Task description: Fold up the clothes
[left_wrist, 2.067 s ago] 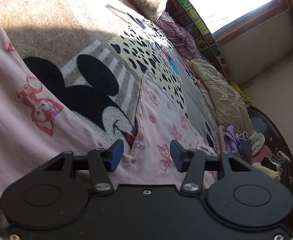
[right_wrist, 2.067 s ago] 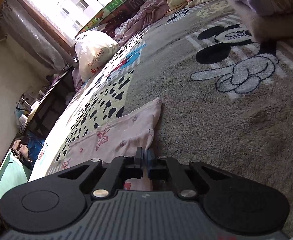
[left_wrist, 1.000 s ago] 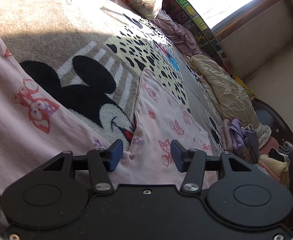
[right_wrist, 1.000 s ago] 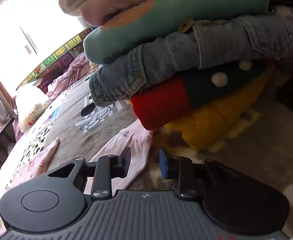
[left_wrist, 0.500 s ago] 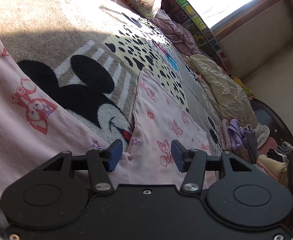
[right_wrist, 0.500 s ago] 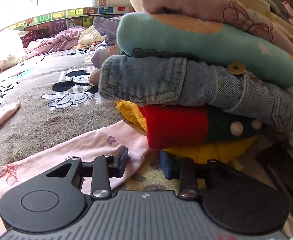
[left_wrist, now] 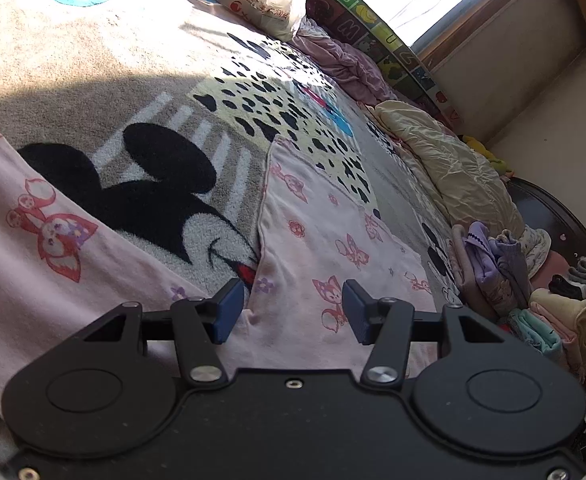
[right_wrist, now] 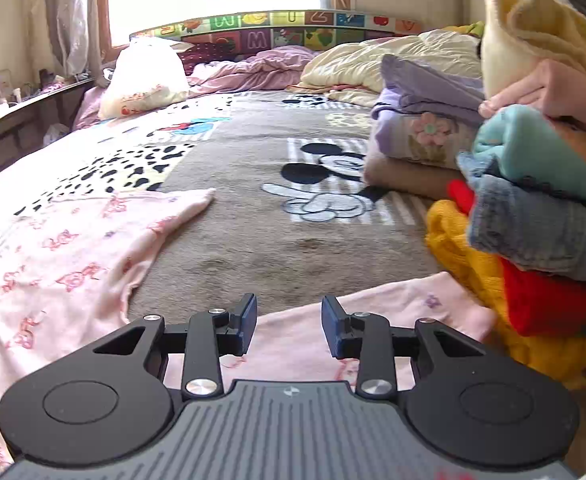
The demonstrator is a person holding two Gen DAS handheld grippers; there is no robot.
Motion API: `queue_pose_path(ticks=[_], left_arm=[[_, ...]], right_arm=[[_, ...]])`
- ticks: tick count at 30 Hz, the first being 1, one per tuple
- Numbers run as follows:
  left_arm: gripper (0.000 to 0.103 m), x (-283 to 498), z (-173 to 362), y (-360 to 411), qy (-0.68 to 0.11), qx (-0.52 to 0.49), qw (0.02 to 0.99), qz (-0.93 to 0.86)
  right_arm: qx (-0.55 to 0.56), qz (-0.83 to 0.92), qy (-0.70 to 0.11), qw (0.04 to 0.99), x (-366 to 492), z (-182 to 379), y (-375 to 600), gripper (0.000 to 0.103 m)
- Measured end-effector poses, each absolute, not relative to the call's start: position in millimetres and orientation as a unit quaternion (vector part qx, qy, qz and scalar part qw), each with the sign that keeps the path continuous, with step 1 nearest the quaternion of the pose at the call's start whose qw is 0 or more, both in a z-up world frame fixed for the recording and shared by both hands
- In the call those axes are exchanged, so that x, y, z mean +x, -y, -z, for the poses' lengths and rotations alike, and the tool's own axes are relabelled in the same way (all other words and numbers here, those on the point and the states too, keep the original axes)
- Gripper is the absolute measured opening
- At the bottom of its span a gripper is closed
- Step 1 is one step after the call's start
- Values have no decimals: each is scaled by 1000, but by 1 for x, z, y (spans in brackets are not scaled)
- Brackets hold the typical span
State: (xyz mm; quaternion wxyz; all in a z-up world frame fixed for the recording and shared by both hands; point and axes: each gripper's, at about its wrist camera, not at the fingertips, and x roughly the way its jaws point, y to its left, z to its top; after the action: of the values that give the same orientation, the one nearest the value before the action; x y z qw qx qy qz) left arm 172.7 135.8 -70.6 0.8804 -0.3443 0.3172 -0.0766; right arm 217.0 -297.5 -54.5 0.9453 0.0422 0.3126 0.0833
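- Sunlit bed blanket [right_wrist: 293, 248] carries pink pyjama trousers [left_wrist: 325, 240] spread flat beside a folded stack [right_wrist: 533, 220].
- Left gripper [left_wrist: 287, 310] and right gripper [right_wrist: 289, 326] hover over them, jaws spread, empty.
- Judgement: a fold is pending; the next grasp needs a leg edge between the jaws.

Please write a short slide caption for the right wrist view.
Open right gripper above pink printed garment on cartoon blanket, beside folded clothes stack.

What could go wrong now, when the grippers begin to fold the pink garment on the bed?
1. The pink garment ends right beside the tall stack of folded clothes; the open right gripper might bump and topple it.
2. The open left gripper might also pinch the fuzzy blanket underneath.
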Motion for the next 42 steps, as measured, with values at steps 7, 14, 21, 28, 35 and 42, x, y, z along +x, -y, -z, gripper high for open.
queue_pose_path(ticks=[7,14,21,28,35,42], left_arm=[[53,177,72,-134,-319,-336,883,78],[53,178,73,-139,-320,-347,877,83],[53,177,73,-137,-320,-345,879,82],[53,173,74,-137,-321,-339,880,84],[55,174,75,-139,-323,-342,878,92],[57,175,76,-142,-325,-351,872,102]], right_arm=[[73,-189,-369,907,249,52,245,36],[74,-202,-389,896,245,62,240,4],[99,-160,-373,908,237,64,258,9],[147,-152,-378,902,275,60,270,24],[178,-147,-398,888,338,65,269,25],[176,-167,-398,885,362,72,248,32]])
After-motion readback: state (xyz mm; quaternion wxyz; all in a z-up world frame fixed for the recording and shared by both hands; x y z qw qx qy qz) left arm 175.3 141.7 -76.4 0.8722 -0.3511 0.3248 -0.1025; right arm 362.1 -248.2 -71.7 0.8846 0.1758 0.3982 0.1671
